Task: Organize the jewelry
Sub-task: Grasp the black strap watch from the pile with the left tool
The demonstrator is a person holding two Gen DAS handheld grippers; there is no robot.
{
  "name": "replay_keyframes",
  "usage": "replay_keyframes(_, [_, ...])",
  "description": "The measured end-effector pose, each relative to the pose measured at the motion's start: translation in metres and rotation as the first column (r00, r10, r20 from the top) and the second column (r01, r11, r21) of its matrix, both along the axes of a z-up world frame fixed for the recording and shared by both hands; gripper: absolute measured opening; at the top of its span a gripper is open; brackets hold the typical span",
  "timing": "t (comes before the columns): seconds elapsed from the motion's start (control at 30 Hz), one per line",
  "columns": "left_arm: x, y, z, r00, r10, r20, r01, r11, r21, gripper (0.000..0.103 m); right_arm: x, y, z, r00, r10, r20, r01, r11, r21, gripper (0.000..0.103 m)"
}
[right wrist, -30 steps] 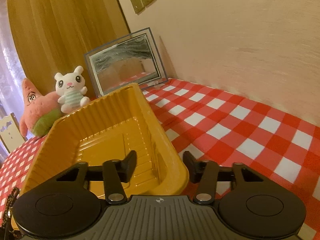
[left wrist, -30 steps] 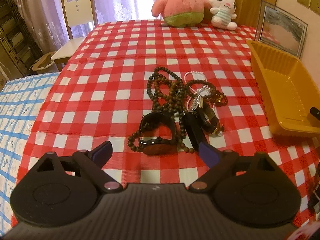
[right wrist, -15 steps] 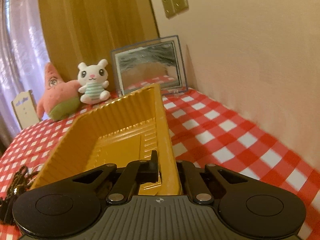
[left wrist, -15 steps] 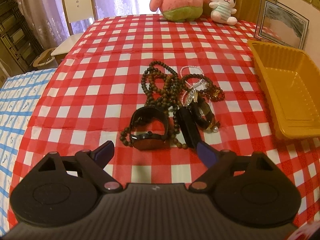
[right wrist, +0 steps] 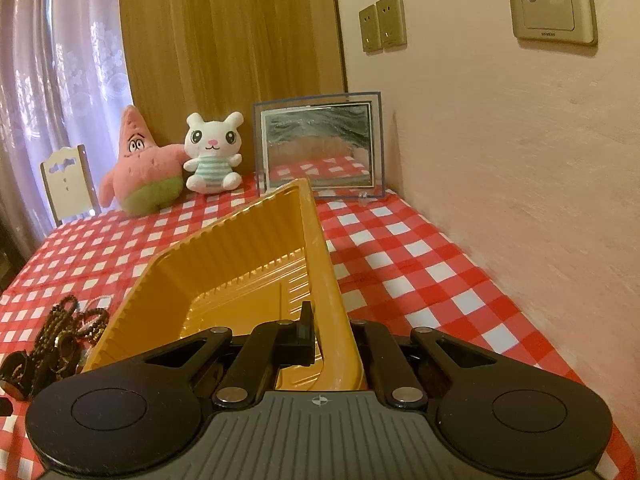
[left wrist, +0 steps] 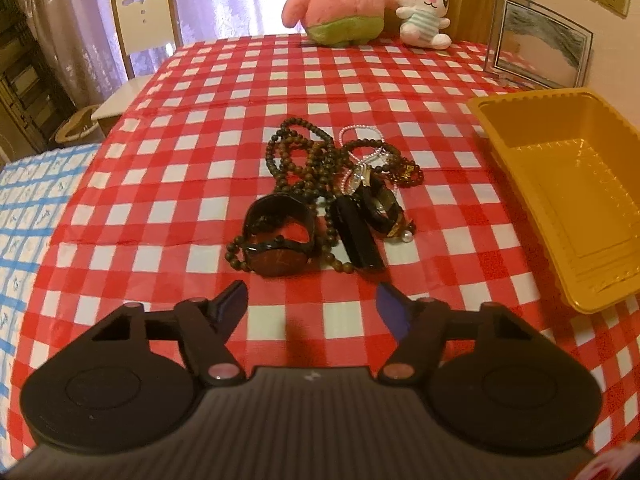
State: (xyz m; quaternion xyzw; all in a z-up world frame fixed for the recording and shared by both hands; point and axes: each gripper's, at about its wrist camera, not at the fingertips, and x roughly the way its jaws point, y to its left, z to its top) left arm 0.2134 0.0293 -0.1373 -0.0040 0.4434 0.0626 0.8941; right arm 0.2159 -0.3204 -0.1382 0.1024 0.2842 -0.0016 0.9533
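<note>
Gripping the tray (right wrist: 256, 264) by its right wall, the right tool (right wrist: 326, 340) is clamped. Left tool (left wrist: 312, 304) is closing, nothing between, just near the jewelry (left wrist: 320, 196) mid-worktop (left wrist: 192, 120), tray on its right.

Two wrist-mounted fisheye views of one table.
The left looked steeply down, near the jewelry pile (left wrist: 328, 196); the right looked closely along the yellow tray (right wrist: 240, 256). Both showed the tray and plush toys (left wrist: 424, 12).
</note>
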Motion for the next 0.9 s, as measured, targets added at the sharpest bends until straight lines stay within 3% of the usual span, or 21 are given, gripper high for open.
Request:
replay_keyframes(0.1, [0.002,0.007,-0.001,1.000,-0.017,0.014,0.017,1.000,0.017,0.051,0.001,0.005,0.001,1.000,-0.002,-0.007,0.001,1.000,-0.007,0.005])
replay_keyframes(0.3, [0.012,0.017,-0.005,0.987,-0.155,0.032,0.152,0.985,0.083,0.044,0.006,0.007,0.003,0.999,-0.033,-0.032,0.033,0.999,-0.005,0.005])
replay_keyframes(0.5, [0.028,0.028,-0.010,0.949,-0.313,0.031,0.306,0.943,0.133,0.044,0.004,0.017,0.006,0.997,-0.063,-0.044,0.062,0.998,-0.022,0.005])
replay_keyframes(0.57, [0.031,0.029,-0.014,0.925,-0.379,0.018,0.372,0.916,0.147,0.043,0.002,0.019,0.005,0.995,-0.079,-0.054,0.078,0.997,-0.014,0.005])
replay_keyframes(0.73, [0.033,0.032,-0.024,0.864,-0.501,-0.037,0.500,0.850,0.168,0.028,-0.002,0.024,0.005,0.992,-0.098,-0.075,0.096,0.995,-0.026,0.005])
replay_keyframes(0.9, [0.031,0.038,-0.028,0.841,-0.537,-0.071,0.540,0.821,0.185,0.018,-0.005,0.026,0.007,0.992,-0.100,-0.080,0.098,0.995,-0.032,0.005])
